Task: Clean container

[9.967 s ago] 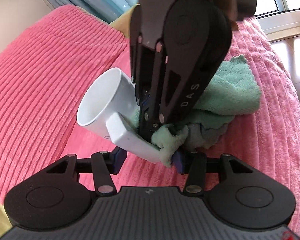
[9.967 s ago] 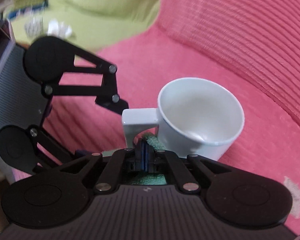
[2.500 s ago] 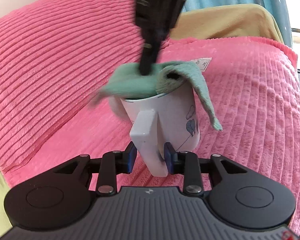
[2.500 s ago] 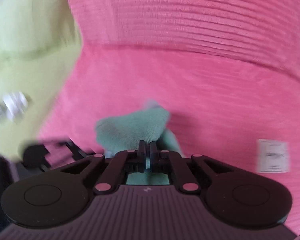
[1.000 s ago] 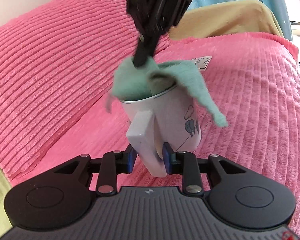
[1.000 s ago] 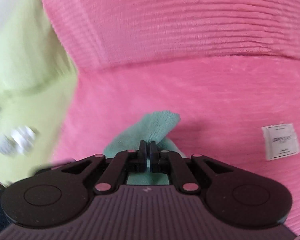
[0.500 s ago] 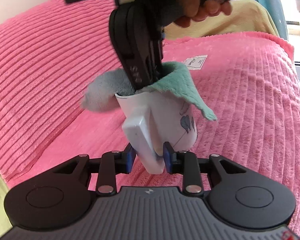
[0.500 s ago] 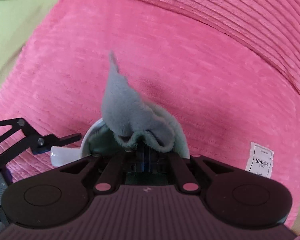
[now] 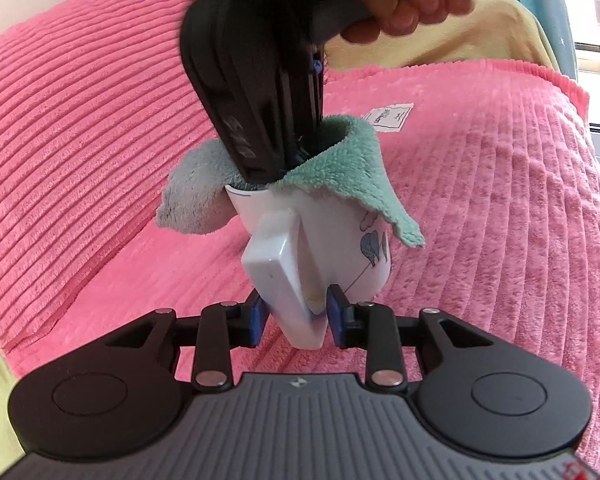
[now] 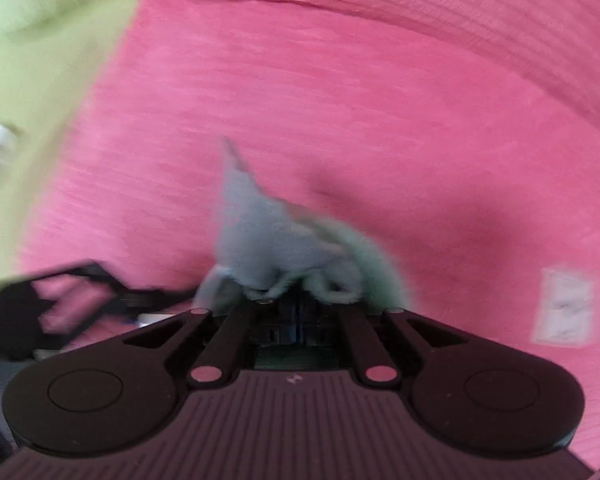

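Note:
A white mug (image 9: 332, 236) with a blue drawing on its side is held upright above the pink blanket. My left gripper (image 9: 296, 316) is shut on the mug's square handle (image 9: 280, 272). A green and grey cloth (image 9: 340, 164) is stuffed into the mug's mouth and spills over both sides of the rim. From above, my right gripper (image 9: 296, 156) reaches down into the mug, with a hand (image 9: 396, 4) on its grip. In the blurred right wrist view my right gripper (image 10: 298, 312) is shut on the cloth (image 10: 276, 248); the mug is hidden under the cloth there.
A pink ribbed blanket (image 9: 500, 184) covers the soft surface all round, with a raised fold (image 9: 72, 128) at the left. A white label (image 9: 388, 117) lies on the blanket behind the mug. Yellow-green bedding (image 10: 32, 40) borders the pink area.
My right gripper has pushed the cloth deeper into the mug and turned it, so a grey fold now hangs over the left rim. The mug has tilted slightly in my left gripper.

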### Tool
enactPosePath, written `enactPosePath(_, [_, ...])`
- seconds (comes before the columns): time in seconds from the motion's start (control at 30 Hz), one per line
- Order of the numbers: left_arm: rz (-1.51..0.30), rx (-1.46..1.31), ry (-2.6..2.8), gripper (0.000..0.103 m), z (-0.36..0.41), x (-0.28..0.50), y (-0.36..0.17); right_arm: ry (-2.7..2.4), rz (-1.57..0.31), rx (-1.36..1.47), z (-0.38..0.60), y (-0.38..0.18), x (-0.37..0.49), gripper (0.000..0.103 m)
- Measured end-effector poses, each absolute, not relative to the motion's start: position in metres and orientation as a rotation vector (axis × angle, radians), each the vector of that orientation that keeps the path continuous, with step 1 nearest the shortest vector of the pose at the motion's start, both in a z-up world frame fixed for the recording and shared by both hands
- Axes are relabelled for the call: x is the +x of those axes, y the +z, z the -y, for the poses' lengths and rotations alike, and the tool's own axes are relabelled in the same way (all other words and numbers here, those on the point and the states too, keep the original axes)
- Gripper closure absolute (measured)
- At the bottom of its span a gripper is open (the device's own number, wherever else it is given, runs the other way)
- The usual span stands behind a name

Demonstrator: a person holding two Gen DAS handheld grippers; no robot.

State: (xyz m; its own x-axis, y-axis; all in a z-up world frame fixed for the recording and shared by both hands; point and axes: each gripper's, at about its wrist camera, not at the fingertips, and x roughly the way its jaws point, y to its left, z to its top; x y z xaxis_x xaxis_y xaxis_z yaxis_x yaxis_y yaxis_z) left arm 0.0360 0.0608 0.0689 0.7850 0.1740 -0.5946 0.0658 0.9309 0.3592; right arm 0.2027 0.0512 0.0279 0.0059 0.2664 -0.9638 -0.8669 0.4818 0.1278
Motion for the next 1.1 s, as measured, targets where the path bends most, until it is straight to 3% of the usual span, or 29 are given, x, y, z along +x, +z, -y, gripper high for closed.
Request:
enactPosePath(0.43, [-0.676, 0.375, 0.026, 0.065, -0.050, 0.048, 0.038, 1.036, -1.318, -0.196, 0.005, 0.036, 0.215, 0.100])
enactPosePath(0.7, [-0.661, 0.358, 0.035, 0.064, -0.047, 0.054, 0.019, 1.093, -1.143, -0.031, 0.029, 0.090, 0.207, 0.100])
enactPosePath(0.83, [-0.625, 0.341, 0.035, 0.064, -0.045, 0.055, 0.013, 1.026, -1.019, -0.164, 0.031, 0.103, 0.196, 0.095])
enactPosePath(1.1, [-0.626, 0.354, 0.043, 0.063, -0.039, 0.063, -0.016, 0.947, -1.016, -0.599, -0.018, 0.048, 0.194, 0.099])
